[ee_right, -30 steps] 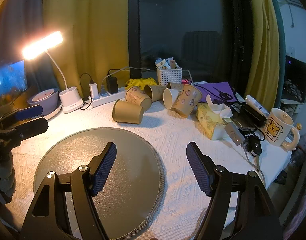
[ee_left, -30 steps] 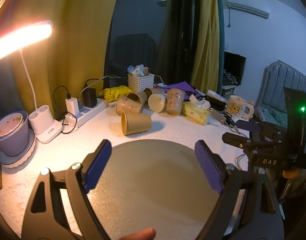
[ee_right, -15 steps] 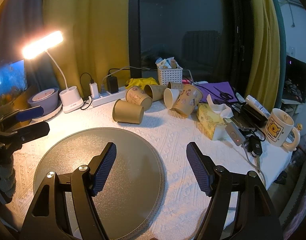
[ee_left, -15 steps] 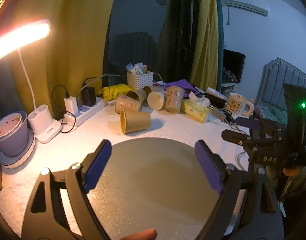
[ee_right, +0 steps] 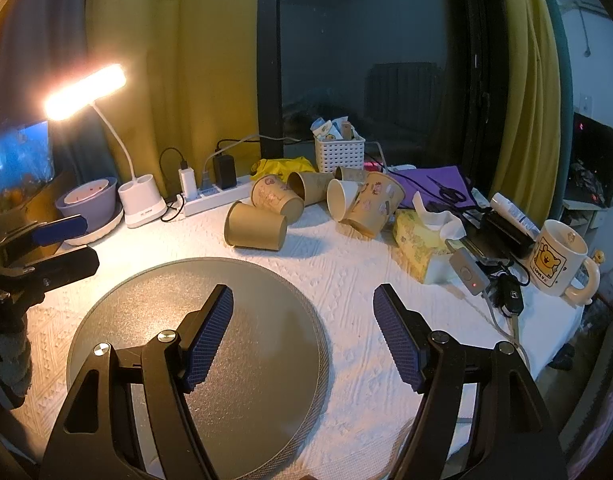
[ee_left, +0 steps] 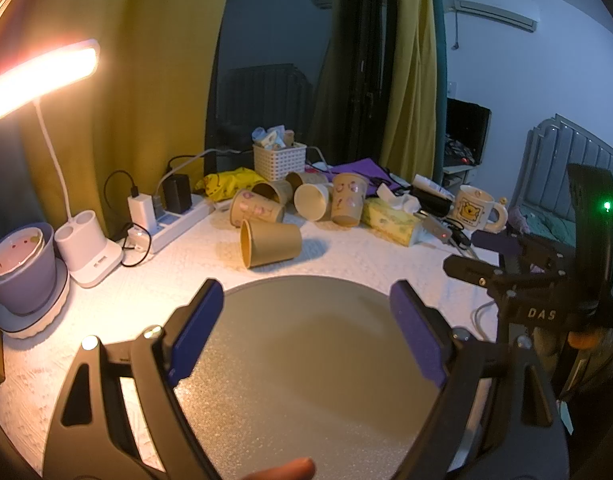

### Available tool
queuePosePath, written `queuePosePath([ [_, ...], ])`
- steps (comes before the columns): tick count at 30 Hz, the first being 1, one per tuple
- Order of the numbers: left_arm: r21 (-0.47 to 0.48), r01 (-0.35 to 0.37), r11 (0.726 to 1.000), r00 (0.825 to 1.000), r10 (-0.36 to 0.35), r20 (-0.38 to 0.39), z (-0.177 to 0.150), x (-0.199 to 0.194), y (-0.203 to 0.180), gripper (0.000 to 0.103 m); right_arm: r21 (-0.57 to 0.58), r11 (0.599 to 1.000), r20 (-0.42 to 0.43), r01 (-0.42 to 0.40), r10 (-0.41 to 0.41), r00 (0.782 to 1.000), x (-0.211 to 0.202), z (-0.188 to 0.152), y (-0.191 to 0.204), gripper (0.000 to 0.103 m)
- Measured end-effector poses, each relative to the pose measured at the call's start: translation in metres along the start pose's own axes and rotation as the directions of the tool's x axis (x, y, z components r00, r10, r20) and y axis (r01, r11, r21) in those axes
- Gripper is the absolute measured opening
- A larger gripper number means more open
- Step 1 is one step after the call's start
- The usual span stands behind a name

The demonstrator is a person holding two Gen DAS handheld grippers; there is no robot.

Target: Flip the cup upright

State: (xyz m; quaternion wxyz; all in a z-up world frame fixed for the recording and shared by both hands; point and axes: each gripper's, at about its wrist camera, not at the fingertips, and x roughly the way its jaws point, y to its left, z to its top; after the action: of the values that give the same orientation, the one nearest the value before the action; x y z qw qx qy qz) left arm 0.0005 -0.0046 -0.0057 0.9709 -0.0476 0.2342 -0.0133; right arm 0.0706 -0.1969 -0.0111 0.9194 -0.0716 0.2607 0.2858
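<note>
A plain brown paper cup [ee_left: 271, 243] lies on its side on the white cloth, just beyond the round grey mat [ee_left: 306, 360]; it also shows in the right wrist view [ee_right: 255, 231]. Behind it lies a cluster of several patterned paper cups [ee_left: 306, 200], most tipped over. My left gripper [ee_left: 306, 332] is open and empty above the mat, short of the cup. My right gripper [ee_right: 302, 332] is open and empty over the mat's right edge. Each gripper shows at the other view's side.
A lit desk lamp [ee_left: 38, 68] and a purple bowl [ee_left: 22, 264] stand at the left. A power strip [ee_left: 174, 220], white basket [ee_left: 279, 161], tissue pack [ee_right: 420, 248], keys and a bear mug [ee_right: 558, 262] crowd the back and right.
Both views have shifted only slightly; the left gripper has drawn back a touch from the cups. Both grippers stay open. The cups have not moved.
</note>
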Motion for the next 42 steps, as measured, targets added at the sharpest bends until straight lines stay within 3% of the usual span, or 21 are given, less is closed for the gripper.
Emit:
queuePosePath([
  [18,0.026,-0.014,1.000,1.000,0.014,0.002,0.002,-0.001,0.000,0.086,-0.002,1.000,0.007,0.000,0.000,1.000,-0.002,0.004,-0.001,0.076],
  [30,-0.008,-0.030,1.000,0.999,0.030,-0.021,-0.001,0.009,0.010,0.086,-0.002,1.000,0.005,-0.006,0.006,1.000,0.000,0.005,-0.001,0.076],
  [42,-0.026,-0.071,0.997,0.992,0.068,-0.110,-0.004,0.057,0.026,0.086,0.049,0.998,-0.058,-0.041,0.043,0.997,0.056,0.012,-0.035,0.076],
])
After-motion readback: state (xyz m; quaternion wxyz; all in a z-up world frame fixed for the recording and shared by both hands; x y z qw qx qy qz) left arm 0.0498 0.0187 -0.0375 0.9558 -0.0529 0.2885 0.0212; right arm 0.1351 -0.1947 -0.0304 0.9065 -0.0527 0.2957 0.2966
